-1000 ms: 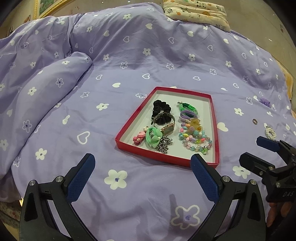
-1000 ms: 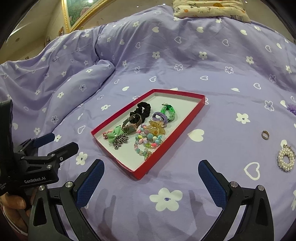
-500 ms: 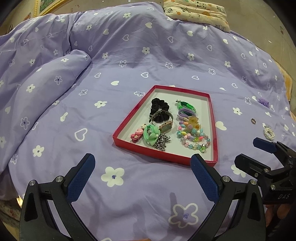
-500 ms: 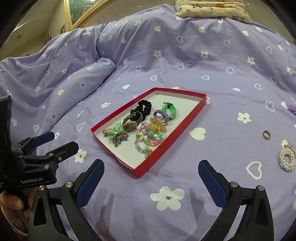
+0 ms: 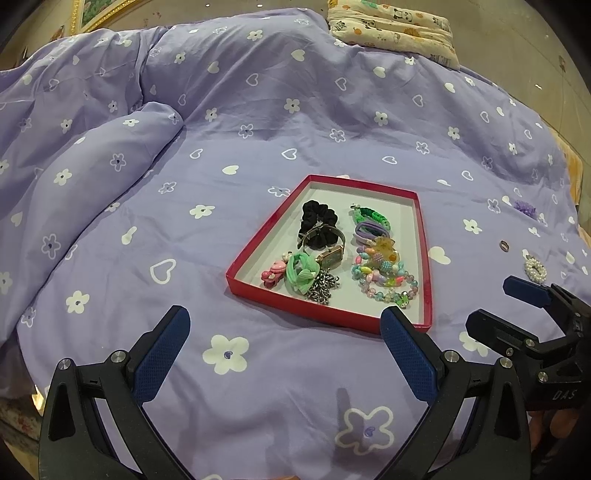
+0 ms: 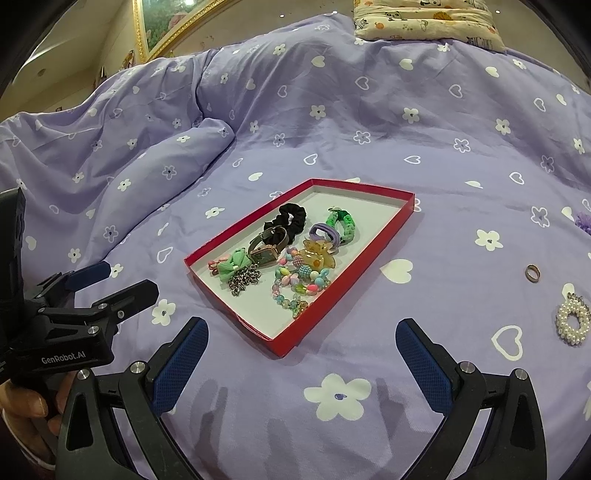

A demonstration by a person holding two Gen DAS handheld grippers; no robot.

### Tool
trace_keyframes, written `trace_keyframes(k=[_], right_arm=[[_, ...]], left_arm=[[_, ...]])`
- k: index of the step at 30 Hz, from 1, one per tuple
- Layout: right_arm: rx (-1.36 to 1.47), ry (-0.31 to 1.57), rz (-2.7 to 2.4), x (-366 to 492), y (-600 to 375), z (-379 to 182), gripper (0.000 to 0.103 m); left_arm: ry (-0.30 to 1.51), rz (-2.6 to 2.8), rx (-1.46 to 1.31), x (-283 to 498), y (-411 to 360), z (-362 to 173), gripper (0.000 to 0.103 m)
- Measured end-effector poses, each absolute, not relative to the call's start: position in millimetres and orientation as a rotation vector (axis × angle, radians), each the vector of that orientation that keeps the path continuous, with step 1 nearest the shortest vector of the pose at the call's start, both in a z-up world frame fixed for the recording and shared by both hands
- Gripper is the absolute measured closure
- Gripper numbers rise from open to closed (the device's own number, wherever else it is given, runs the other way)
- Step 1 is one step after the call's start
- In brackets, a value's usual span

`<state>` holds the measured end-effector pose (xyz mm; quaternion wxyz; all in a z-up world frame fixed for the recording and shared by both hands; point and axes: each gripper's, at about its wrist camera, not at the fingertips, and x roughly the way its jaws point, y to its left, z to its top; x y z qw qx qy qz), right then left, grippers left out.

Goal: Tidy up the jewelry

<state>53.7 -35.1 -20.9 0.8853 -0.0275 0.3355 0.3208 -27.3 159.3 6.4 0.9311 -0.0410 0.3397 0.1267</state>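
Observation:
A red tray [image 5: 258, 251] [image 6: 384, 240] lies on the purple bedspread and holds a black scrunchie [image 5: 317, 221], a watch [image 6: 267, 247], a green bow [image 6: 236, 264], a chain, bead bracelets [image 5: 384, 280] and hair ties. A pearl ring-shaped piece [image 6: 572, 323] [image 5: 535, 269], a small brown ring [image 6: 532, 273] [image 5: 504, 245] and a purple flower piece [image 5: 526, 208] lie on the spread right of the tray. My left gripper [image 5: 284, 347] and right gripper [image 6: 303, 354] are both open and empty, held near the tray's front edge.
The quilt bunches into a thick fold [image 5: 92, 166] at the left. A patterned pillow [image 5: 391, 26] lies at the far end of the bed. A gold picture frame [image 6: 162, 26] stands on the wall behind.
Both grippers have drawn slightly back from the tray, and the views shifted a little. Nothing was picked up or moved.

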Motion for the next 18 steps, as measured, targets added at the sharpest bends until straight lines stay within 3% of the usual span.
trace_keyframes(k=[18], right_arm=[[-0.057, 0.692, 0.667, 53.9, -35.9, -19.4, 0.001]], left_arm=[[0.7, 0.254, -0.079, -25.4, 157.3, 4.9, 0.0]])
